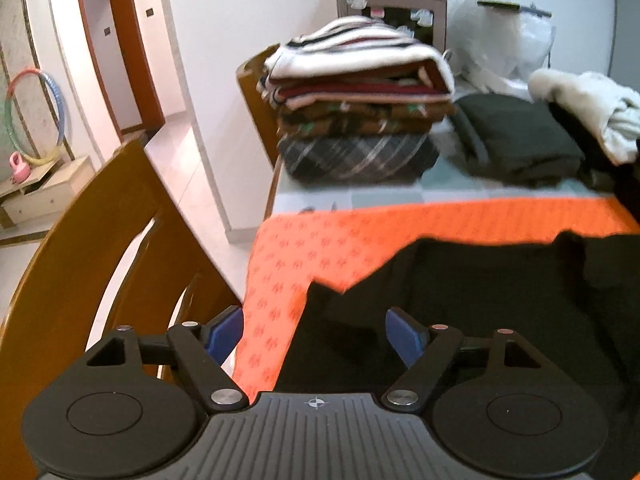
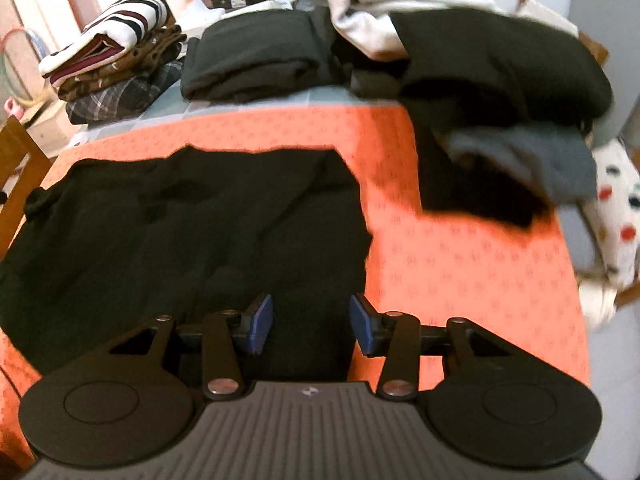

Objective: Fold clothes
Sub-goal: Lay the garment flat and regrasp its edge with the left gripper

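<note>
Both sets of jaws gape empty over the black garment (image 2: 192, 232) on the table (image 2: 460, 260) — a careless regrasp could rumple it.

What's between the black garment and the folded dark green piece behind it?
Right wrist view: bare orange tablecloth, then a checked grey strip; nothing lies between the black garment and the folded dark green piece.
</note>
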